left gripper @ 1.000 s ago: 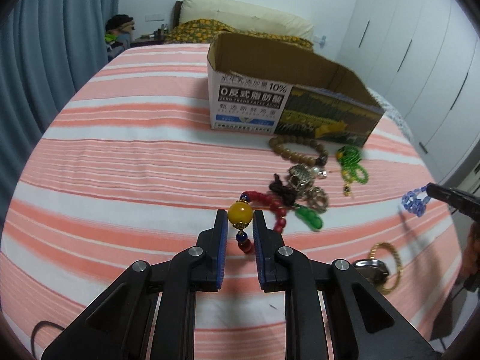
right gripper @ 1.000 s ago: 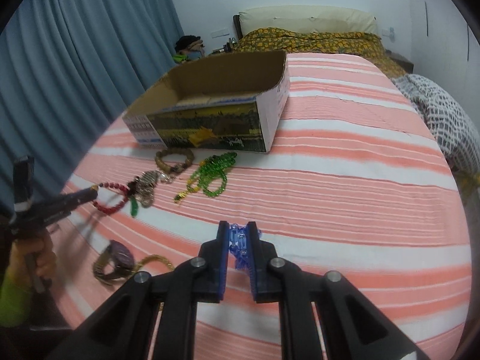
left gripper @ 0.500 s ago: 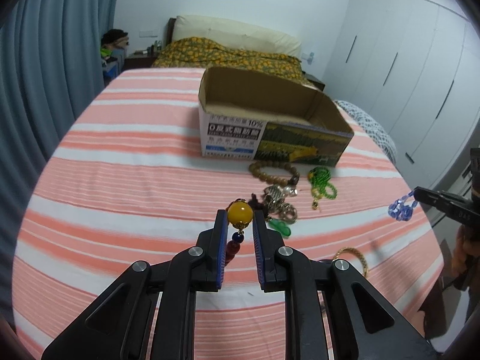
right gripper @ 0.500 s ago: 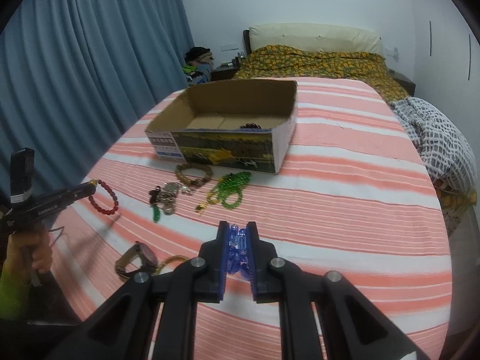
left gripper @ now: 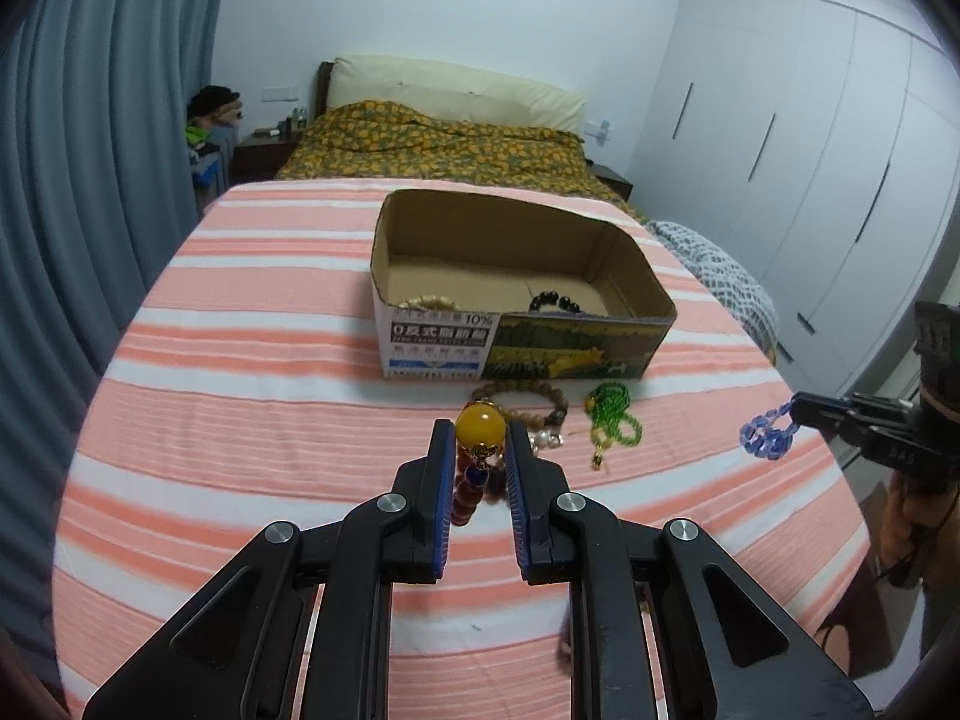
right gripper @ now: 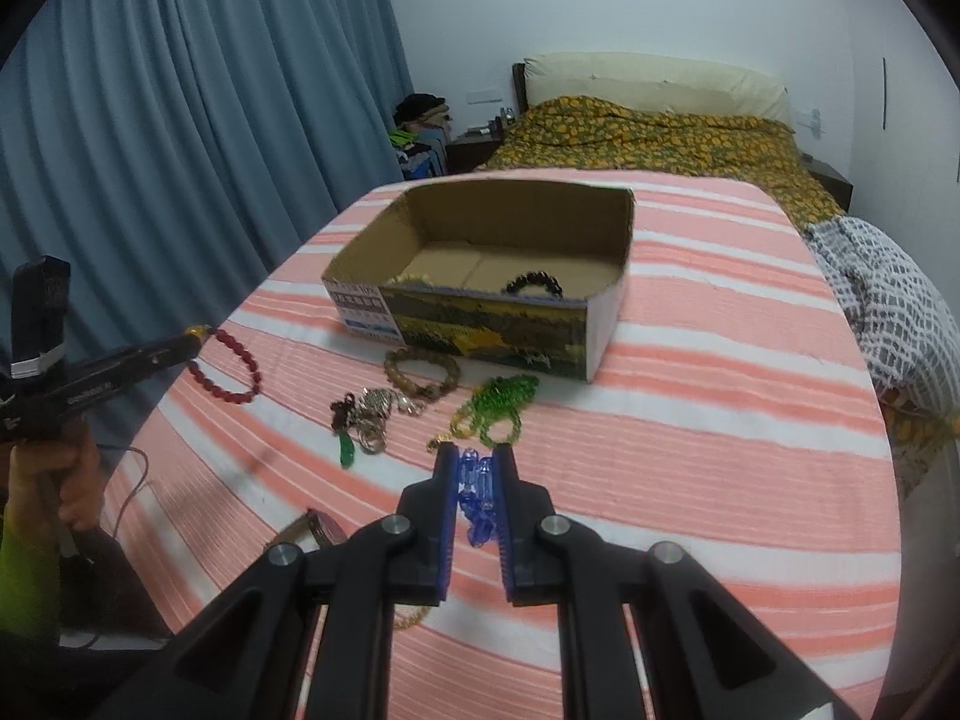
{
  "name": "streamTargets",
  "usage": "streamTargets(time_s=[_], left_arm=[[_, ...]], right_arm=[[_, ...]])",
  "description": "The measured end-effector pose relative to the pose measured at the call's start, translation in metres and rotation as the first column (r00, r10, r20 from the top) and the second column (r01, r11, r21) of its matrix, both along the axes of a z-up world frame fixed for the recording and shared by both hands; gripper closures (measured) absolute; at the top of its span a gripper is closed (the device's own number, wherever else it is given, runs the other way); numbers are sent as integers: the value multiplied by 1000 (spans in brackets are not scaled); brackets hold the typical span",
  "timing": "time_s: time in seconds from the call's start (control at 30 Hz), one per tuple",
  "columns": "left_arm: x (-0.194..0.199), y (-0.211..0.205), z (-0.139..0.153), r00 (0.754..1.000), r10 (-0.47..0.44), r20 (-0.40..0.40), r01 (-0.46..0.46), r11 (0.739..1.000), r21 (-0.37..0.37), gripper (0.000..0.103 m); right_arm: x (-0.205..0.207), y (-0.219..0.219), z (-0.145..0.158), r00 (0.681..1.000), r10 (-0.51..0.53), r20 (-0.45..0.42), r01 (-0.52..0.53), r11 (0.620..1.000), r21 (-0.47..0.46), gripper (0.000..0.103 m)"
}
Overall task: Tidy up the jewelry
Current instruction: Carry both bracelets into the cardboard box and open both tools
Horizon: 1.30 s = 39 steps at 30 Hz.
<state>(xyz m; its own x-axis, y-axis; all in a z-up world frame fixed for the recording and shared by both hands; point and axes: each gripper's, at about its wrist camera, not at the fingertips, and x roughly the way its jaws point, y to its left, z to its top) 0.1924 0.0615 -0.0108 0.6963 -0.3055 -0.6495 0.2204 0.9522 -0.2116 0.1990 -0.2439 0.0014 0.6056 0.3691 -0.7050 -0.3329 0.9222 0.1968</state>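
Observation:
My left gripper [left gripper: 479, 429] is shut on a red bead bracelet with a yellow bead [left gripper: 479, 427], held in the air; the bracelet hangs from it in the right wrist view [right gripper: 231, 373]. My right gripper [right gripper: 475, 457] is shut on a blue bead bracelet [right gripper: 477, 489], also lifted; it shows in the left wrist view [left gripper: 768, 435]. An open cardboard box [left gripper: 636, 294] stands ahead on the striped bed, holding a black bracelet [left gripper: 555, 303] and a pale one [left gripper: 429, 302]. A brown bracelet [right gripper: 423, 373], green beads [right gripper: 501, 405] and a metal tangle with a green pendant [right gripper: 369, 414] lie before the box.
A watch [right gripper: 321, 531] and a gold chain [right gripper: 414, 615] lie near the bed's front edge below my right gripper. Blue curtains [right gripper: 180, 138] hang on the left. A patterned duvet [left gripper: 444, 150] and pillow lie beyond the box. White wardrobes [left gripper: 810, 138] stand at the right.
Both grippers have risen higher above the bed with their bracelets and now look down into the box. The red bracelet has left the bed and hangs free.

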Motion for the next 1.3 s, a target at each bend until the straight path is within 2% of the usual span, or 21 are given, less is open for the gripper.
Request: streamTargets(time_s=[0.3,0.47,0.8,0.97,1.17,1.3], left_arm=[[14,-1,8,1000,-14,-1,14,1000,-16,88],[27,-1,28,999,-31,32,32,999,-19,88],[85,-15,64,995,-76,68,77,997,-23,88],[133,-29,57,995,-101,14,102,994,-43,88],[191,-53,38,994,-102,-39,102,995,16,88],[219,-65,18,994,-86,-74,90,994,59,88]], right_arm=[[17,18,8,998,61,3,-61,998,1,91],[29,24,15,997,83,10,-83,996,16,91],[90,39,60,992,114,61,-116,992,44,91],[143,49,64,995,98,36,-100,994,47,91],[211,72,47,998,67,-20,-67,997,28,91],[257,82,21,996,26,-88,-25,1000,13,91]])
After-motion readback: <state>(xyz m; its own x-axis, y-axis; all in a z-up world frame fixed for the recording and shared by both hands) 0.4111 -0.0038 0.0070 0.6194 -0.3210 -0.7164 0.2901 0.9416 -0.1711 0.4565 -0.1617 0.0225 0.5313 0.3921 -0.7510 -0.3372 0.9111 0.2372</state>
